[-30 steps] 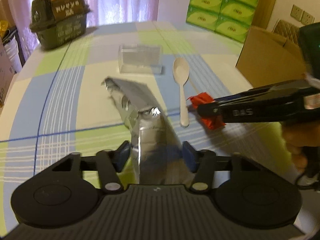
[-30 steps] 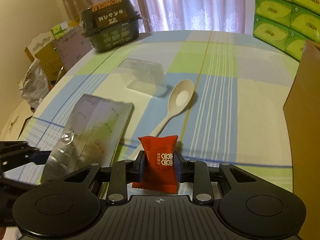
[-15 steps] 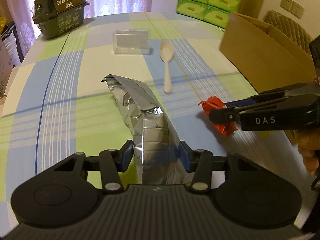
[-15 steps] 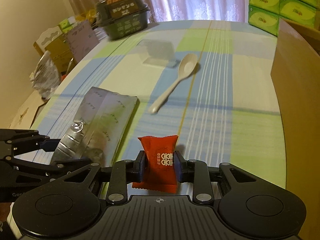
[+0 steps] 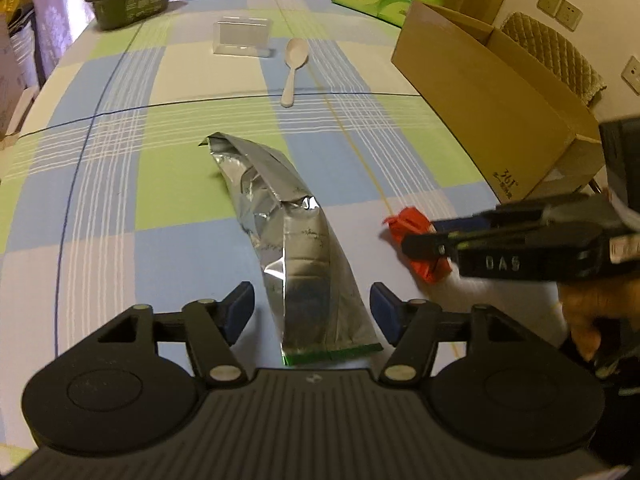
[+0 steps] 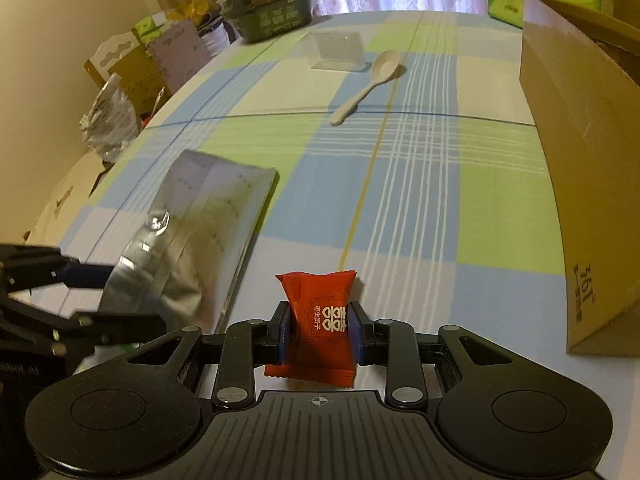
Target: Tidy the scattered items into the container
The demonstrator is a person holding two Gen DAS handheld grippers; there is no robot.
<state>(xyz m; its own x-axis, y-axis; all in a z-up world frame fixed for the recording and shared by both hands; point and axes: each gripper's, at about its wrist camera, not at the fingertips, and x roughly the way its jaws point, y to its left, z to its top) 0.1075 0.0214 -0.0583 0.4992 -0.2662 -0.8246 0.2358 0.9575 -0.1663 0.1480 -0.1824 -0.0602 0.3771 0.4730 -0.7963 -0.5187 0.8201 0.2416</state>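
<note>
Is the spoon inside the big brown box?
No, the spoon lies on the checked tablecloth beside a clear plastic box, apart from the cardboard box.

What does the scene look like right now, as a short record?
left gripper: open, straddling the pouch's near end; a gap shows beside one pad
right gripper: shut on the candy
pouch: silver foil, crumpled, far end on the table
candy: red wrapper, held above the table
spoon: lying loose on the table, bowl away from the grippers
clear case: on the table just beyond the spoon
box: cardboard, open top, at the table's right edge; contents not visible
</note>
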